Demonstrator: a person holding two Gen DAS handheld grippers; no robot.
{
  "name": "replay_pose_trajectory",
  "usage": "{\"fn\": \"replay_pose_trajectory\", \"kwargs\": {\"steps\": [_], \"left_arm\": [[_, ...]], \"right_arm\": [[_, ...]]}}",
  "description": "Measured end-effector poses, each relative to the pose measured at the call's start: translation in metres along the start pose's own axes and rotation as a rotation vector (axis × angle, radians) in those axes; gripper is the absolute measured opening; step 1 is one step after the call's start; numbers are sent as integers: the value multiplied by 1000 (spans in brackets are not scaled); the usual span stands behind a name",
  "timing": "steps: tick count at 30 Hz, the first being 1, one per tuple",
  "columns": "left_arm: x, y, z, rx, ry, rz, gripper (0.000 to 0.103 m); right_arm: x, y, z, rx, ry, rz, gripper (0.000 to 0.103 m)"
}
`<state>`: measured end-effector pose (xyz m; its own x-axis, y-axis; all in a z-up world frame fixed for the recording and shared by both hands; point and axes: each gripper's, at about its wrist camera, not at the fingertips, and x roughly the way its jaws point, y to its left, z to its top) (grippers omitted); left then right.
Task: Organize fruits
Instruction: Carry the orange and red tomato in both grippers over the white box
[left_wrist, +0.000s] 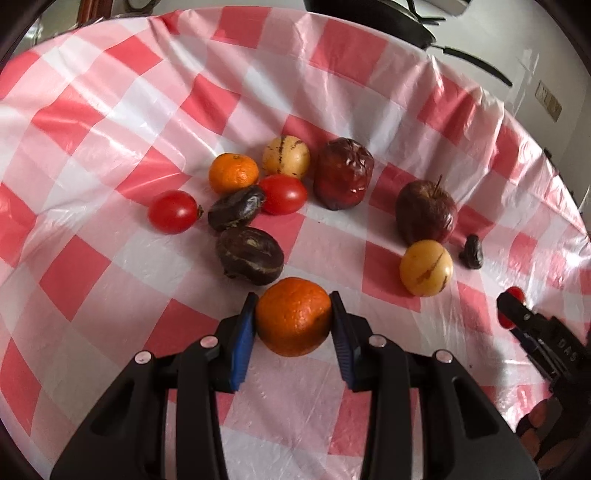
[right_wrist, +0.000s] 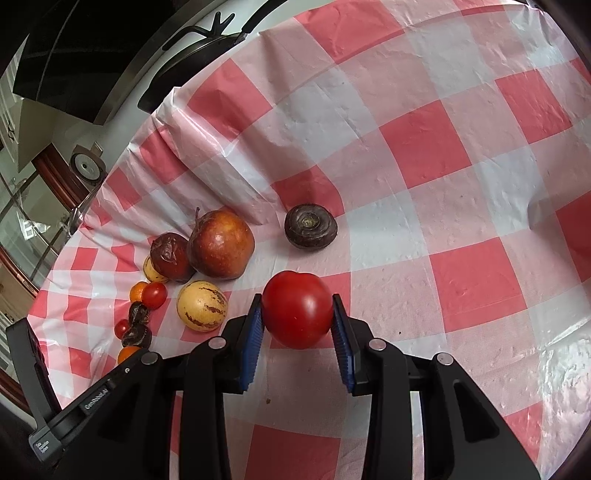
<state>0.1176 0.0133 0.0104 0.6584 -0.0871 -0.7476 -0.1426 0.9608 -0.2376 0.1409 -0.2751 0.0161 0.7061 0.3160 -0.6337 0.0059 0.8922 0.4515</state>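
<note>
1. Left wrist view: your left gripper (left_wrist: 293, 317) has its jaws clenched on the orange (left_wrist: 293, 316), both blue pads pressing its sides, low over the checked cloth of the desk (left_wrist: 110, 110). Just beyond it lies a dark wrinkled fruit (left_wrist: 250, 256), and further on a cluster: a small orange (left_wrist: 233, 172), two small tomatoes (left_wrist: 172, 211), a second dark fruit (left_wrist: 236, 207), a striped yellow fruit (left_wrist: 286, 156) and a shrivelled red fruit (left_wrist: 343, 173).
2. To the right in the same view stand an apple (left_wrist: 425, 211) and another yellow striped fruit (left_wrist: 426, 267), touching or nearly so. I judge the step to be grasp made, carry pending: bringing this orange to the small orange calls for a lift clear of the dark fruit in its path.
3. Right wrist view: your right gripper (right_wrist: 297, 314) is clamped on a large tomato (right_wrist: 297, 309), just above the cloth. A dark round fruit (right_wrist: 311, 232) sits alone ahead.
4. The small tomatoes lie far left, beside your left gripper's body; take care to avoid crossing arms.
</note>
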Motion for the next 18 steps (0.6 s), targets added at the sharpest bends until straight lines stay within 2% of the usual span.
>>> {"fn": "replay_pose_trajectory", "kwargs": {"steps": [6,9,12,18], "left_arm": [[-28,32,-15,-82,-2,-11,38],[-48,52,-28,-124,-9,-34,38],[-71,73,-43,-164,-23,-57,38],[-117,99,-71,-161,-92,-58,39]], "right_arm": [[-5,-4,-1,30,-6,24,36],[-13,-14,-7,110,13,64,36],[-34,-13,-33,177,27,112,36],[-74,23,-86,114,37,123,36]]}}
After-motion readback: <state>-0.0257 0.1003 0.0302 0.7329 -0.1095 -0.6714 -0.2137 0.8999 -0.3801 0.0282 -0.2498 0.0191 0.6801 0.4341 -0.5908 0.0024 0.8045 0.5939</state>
